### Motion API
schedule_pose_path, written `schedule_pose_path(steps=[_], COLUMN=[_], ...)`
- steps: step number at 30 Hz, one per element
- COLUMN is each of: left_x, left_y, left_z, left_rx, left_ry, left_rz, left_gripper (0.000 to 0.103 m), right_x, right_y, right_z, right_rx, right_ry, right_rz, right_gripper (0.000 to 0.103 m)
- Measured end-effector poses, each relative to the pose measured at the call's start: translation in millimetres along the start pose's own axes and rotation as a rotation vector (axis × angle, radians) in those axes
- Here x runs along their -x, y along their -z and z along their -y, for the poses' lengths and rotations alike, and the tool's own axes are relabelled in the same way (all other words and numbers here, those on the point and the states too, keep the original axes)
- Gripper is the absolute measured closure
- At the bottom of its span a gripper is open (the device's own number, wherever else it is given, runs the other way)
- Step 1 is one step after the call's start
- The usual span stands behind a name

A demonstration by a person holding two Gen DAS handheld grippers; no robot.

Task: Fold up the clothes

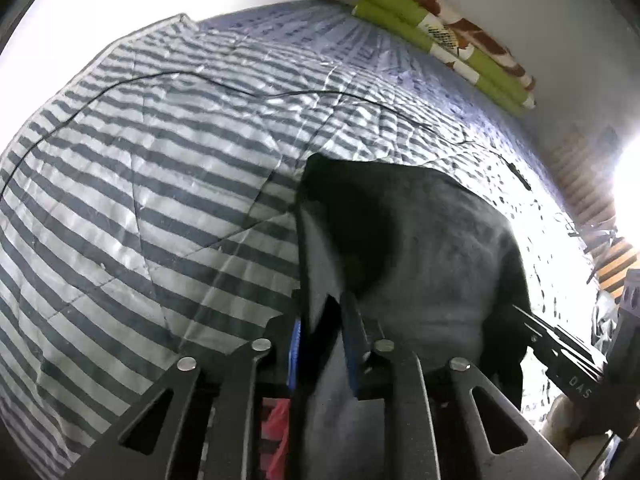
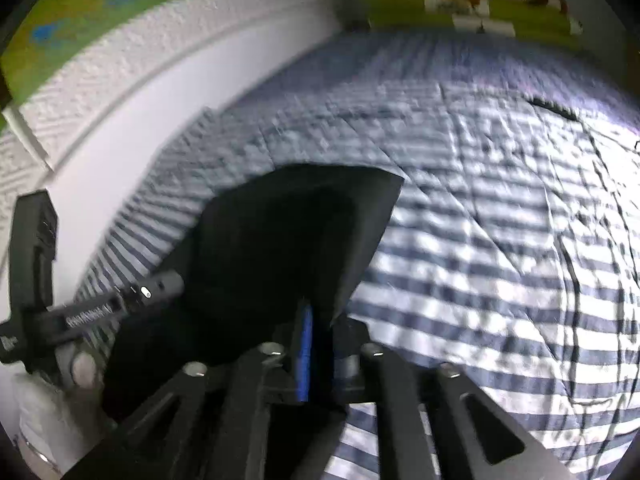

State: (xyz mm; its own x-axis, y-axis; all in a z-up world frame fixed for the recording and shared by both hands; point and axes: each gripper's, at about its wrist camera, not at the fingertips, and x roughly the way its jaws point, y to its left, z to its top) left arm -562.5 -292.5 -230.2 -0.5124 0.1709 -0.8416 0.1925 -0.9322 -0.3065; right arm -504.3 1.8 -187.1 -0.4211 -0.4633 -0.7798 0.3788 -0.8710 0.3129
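A dark grey garment (image 1: 420,240) hangs spread over the striped bedding (image 1: 160,200). One edge of it runs down between the fingers of my left gripper (image 1: 324,308), whose blue pads close on the fabric. At the right edge of the left wrist view, a black finger (image 1: 560,352) of the other gripper reaches into the same cloth. In the blurred right wrist view the garment (image 2: 280,240) looks almost black. A corner of it drops into my right gripper (image 2: 320,316), beside the blue pad. The left tool's finger (image 2: 120,304) holds the cloth's far side.
The grey-and-white striped bedding (image 2: 480,280) covers the whole bed. A thin black cable (image 1: 200,76) lies across it. A folded green, white and brown blanket (image 1: 440,40) sits at the far end by the wall. A white textured wall (image 2: 100,92) runs along the bed's left side.
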Motion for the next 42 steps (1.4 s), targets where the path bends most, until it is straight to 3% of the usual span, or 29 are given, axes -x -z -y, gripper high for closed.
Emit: schedule_pose_path(steps=[3, 5, 10, 12, 13, 16, 21, 24, 27, 32, 34, 38, 42], left_x=[24.1, 46.2, 44.3, 32.1, 29.5, 40.2, 110.6, 177.1, 235.0, 324.5, 354.8, 389.8, 406.4], left_y=[5.7, 16.0, 50.5, 59.7, 62.6, 63.0, 90.0, 114.5, 138.9, 178.6, 198.2, 237.9, 269.3], left_z=[-10.4, -1.8, 25.3, 23.5, 22.9, 24.6, 50.6, 71.3, 91.9, 132.3, 150.3, 179.8, 201.9], left_rx=[0.052, 0.004, -0.14, -0.147, -0.157, -0.106, -0.185, -0.203, -0.23, -0.263, -0.28, -0.324, -0.343], left_ry=[0.009, 0.029, -0.01, -0.057, -0.067, -0.099, -0.133, -0.081, -0.06, -0.003, 0.018, 0.033, 0.054], left_rz=[0.057, 0.093, 0.019, 0.0, 0.026, 0.003, 0.037, 0.089, 0.127, 0.176, 0.191, 0.205, 0.187], left_gripper=[0.085, 0.085, 0.085, 0.084, 0.084, 0.085, 0.085, 0.085, 0.085, 0.084, 0.083, 0.072, 0.071], right_x=[23.2, 41.7, 44.9, 35.2, 29.6, 40.3, 119.8, 177.9, 237.5, 328.0, 357.5, 402.0, 440.3], right_y=[8.1, 20.7, 61.2, 76.8, 81.0, 82.6, 95.3, 114.8, 141.5, 178.2, 186.0, 207.0, 227.2], right_z=[0.8, -9.1, -36.4, -43.8, -45.6, -45.5, -45.5, -41.8, -35.4, -15.0, -6.6, 2.5, 9.4], right_rx=[0.01, 0.05, 0.153, 0.179, 0.19, 0.171, 0.171, 0.158, 0.152, 0.133, 0.118, 0.143, 0.153], right_ry=[0.073, 0.056, 0.012, 0.048, 0.065, 0.104, 0.096, 0.062, 0.03, 0.09, 0.091, 0.149, 0.205], right_rz=[0.063, 0.092, 0.011, -0.017, -0.03, -0.045, 0.003, 0.06, 0.127, 0.261, 0.263, 0.232, 0.231], right_gripper=[0.085, 0.085, 0.085, 0.084, 0.084, 0.084, 0.083, 0.076, 0.075, 0.075, 0.075, 0.068, 0.065])
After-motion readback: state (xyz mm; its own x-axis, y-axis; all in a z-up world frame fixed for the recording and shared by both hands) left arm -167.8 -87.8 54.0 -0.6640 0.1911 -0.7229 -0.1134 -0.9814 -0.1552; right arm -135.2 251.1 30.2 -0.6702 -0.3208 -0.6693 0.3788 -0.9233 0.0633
